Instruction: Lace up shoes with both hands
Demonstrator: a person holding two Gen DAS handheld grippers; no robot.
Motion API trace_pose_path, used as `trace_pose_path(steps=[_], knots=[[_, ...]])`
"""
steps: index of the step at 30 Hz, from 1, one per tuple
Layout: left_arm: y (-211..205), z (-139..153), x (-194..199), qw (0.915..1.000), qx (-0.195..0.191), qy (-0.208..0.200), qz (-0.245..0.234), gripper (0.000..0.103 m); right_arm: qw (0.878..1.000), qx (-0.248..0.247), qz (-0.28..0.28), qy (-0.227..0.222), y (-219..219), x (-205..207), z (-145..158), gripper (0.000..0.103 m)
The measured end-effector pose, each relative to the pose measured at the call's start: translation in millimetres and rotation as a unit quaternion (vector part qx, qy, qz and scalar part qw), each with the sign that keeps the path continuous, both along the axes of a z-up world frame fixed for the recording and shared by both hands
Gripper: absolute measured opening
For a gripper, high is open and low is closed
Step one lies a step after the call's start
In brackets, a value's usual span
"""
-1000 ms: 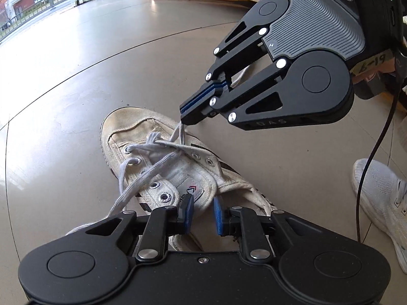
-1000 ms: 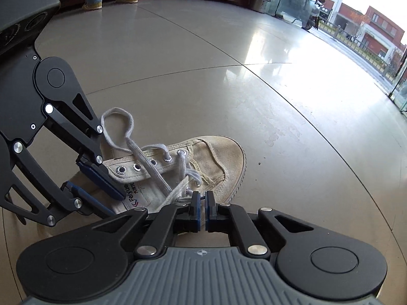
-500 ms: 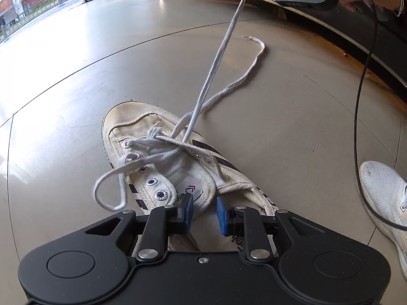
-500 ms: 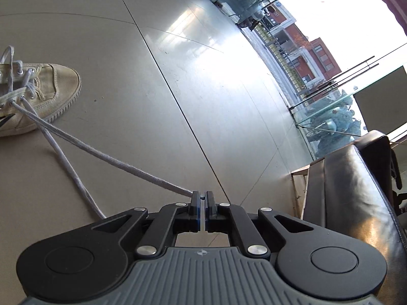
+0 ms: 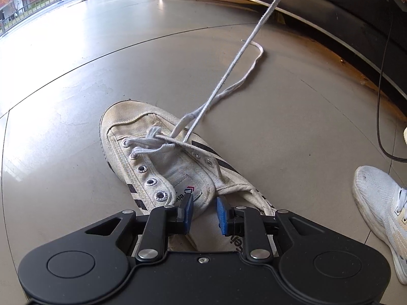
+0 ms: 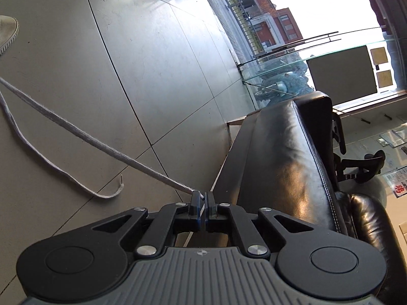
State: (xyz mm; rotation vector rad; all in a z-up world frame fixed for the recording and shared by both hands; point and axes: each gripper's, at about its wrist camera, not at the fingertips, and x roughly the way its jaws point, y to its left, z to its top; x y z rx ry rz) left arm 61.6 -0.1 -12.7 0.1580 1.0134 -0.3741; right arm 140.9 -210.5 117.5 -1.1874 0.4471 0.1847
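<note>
A worn white canvas shoe (image 5: 162, 167) lies on the floor, toe pointing away, laced through its front eyelets only. My left gripper (image 5: 203, 212) is partly open with the shoe's tongue and collar between its blue pads, holding nothing tight. My right gripper (image 6: 202, 203) is shut on the white shoelace (image 6: 76, 132), which runs taut from the shoe up to it; this taut lace shows in the left wrist view (image 5: 236, 58). The other lace end (image 5: 250, 72) lies slack on the floor. Only the shoe's toe (image 6: 6, 34) shows in the right wrist view.
A black leather sofa (image 6: 292, 157) stands close in front of the right gripper. A person's white sneaker (image 5: 381, 208) is at the right. A black cable (image 5: 381, 101) hangs at the right. Glass walls stand at the far side.
My right gripper has pulled the lace far up and away from the shoe, drawing it taut. The loose loop at the shoe's left side has been pulled through. The left gripper stayed put.
</note>
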Motion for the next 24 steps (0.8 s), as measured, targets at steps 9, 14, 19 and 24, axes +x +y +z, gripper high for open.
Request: trace_pose_path(steps=[9, 14, 19, 24], knots=[[1.4, 2.2, -0.2, 1.0, -0.003, 0.003, -0.001, 0.02, 0.998, -0.007, -0.05, 0.031, -19.8, -20.7, -11.1, 0.003], [10.7, 11.7, 4.8, 0.9992, -0.032, 0.018, 0.019, 0.02, 0.996, -0.008, -0.072, 0.054, -33.3, -40.0, -21.1, 0.003], [13.4, 8.3, 11.1, 0.9986, -0.031, 0.032, 0.028, 0.02, 0.994, -0.015, -0.087, 0.066, -44.8, -45.7, -25.0, 0.003], [14.2, 8.3, 11.7, 0.9983, -0.035, 0.034, 0.031, 0.02, 0.99, -0.011, -0.105, 0.088, -49.6, -47.2, -39.1, 0.003]])
